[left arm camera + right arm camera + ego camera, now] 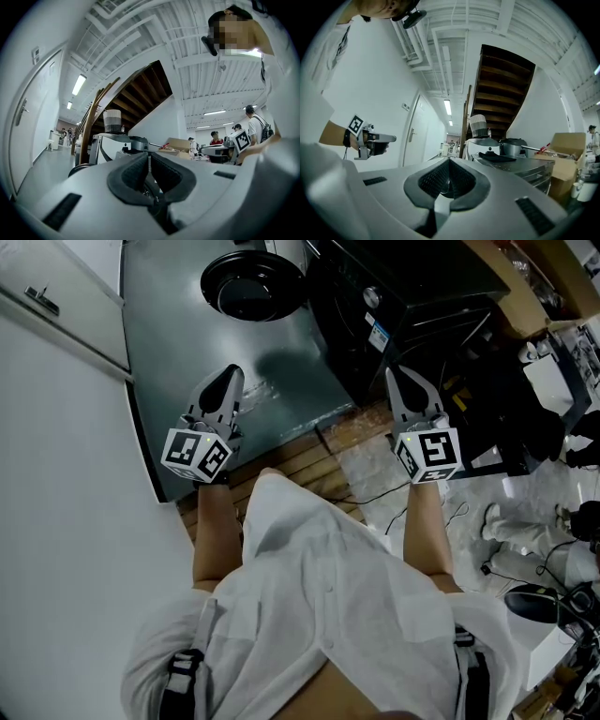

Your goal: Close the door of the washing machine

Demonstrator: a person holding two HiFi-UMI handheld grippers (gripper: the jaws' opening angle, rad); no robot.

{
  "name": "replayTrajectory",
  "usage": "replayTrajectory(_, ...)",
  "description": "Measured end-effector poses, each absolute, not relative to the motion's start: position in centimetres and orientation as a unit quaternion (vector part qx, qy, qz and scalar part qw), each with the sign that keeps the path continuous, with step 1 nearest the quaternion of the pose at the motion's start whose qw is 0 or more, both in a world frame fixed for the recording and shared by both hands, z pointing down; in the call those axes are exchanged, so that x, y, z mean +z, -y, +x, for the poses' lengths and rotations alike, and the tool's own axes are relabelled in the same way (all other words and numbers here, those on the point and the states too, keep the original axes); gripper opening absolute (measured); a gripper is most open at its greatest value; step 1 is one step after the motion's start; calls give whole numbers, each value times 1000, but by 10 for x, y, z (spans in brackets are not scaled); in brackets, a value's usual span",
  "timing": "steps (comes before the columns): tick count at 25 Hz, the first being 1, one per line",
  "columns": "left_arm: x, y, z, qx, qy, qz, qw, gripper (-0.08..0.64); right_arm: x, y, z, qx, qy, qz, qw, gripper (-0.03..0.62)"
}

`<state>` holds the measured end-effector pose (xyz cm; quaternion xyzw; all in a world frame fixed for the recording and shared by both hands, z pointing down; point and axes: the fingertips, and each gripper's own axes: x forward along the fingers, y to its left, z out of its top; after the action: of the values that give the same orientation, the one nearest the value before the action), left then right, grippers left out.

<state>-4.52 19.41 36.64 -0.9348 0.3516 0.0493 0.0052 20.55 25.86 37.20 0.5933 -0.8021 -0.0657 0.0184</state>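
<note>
I have both grippers out in front of me at about the same height, pointing level toward the far side. The left gripper [231,377] has its jaws pressed together with nothing in them. The right gripper [399,377] is the same, its pads meeting on empty air. I read that as an approach posture: pushing a door needs no pinch, and closed jaws make a firm, blunt tip. The washing machine [403,306] is the dark cabinet at far right, just beyond the right gripper. The round black door [251,282] appears to hang open to the machine's left, over the grey floor [178,334]. It lies beyond the left gripper and well apart from both tips. Nothing touches the door yet, so I judge the task to be at its approach. The left gripper sits more nearly in line with the door, so I would expect it to do the pushing, swinging the door right toward the machine's front. The risk is a glancing contact that slips off the curved rim.
</note>
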Motion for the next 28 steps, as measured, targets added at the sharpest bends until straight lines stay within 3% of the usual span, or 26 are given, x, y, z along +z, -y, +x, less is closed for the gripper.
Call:
replayTrajectory(4,367,-200,-39,46,-344,-938,7,26,371,-266,207,-56,809,584,-9,28)
replayTrajectory(28,393,-193,-61,22,-353,-935,-11,28,409,-242,184,-23,815,578,29,29)
